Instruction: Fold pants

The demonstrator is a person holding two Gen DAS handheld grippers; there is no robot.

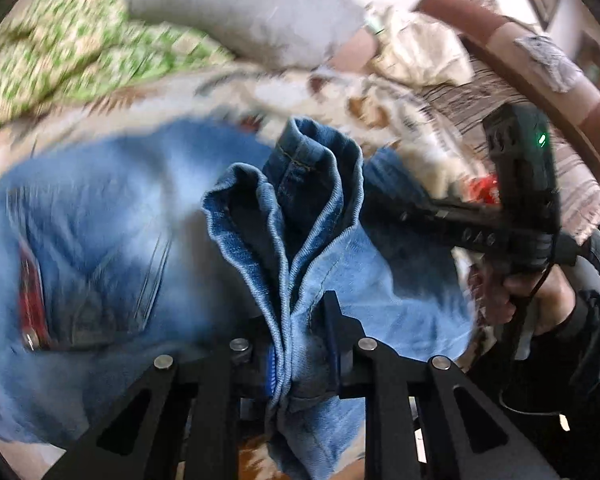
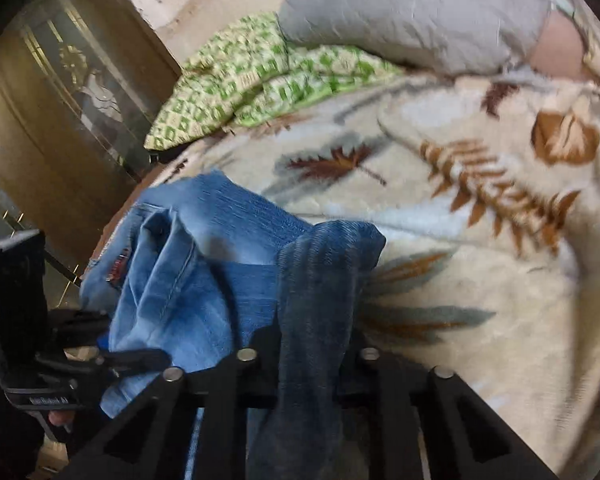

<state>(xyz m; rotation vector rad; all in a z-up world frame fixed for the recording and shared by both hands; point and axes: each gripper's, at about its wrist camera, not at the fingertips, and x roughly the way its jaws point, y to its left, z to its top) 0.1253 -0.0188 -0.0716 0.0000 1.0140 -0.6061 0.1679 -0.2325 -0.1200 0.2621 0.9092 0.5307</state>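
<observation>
Blue jeans point(image 1: 120, 220) lie bunched on a leaf-patterned blanket. In the left wrist view my left gripper point(image 1: 300, 356) is shut on a gathered fold of light denim with stitched hems standing up between its fingers. At the right of that view my right gripper point(image 1: 396, 210) reaches into the cloth, held by a person's hand point(image 1: 540, 300). In the right wrist view my right gripper point(image 2: 312, 360) is shut on a darker fold of the jeans point(image 2: 220, 248), which drapes over its jaws. The left gripper point(image 2: 156, 358) bites the denim at the left edge there.
The cream blanket point(image 2: 480, 240) covers the bed. A green patterned cloth point(image 2: 260, 80) and a grey pillow point(image 2: 400, 12) lie at the far side. A brown cabinet with glass doors point(image 2: 60, 100) stands left of the bed. A brown padded rail point(image 1: 540, 60) runs at the right.
</observation>
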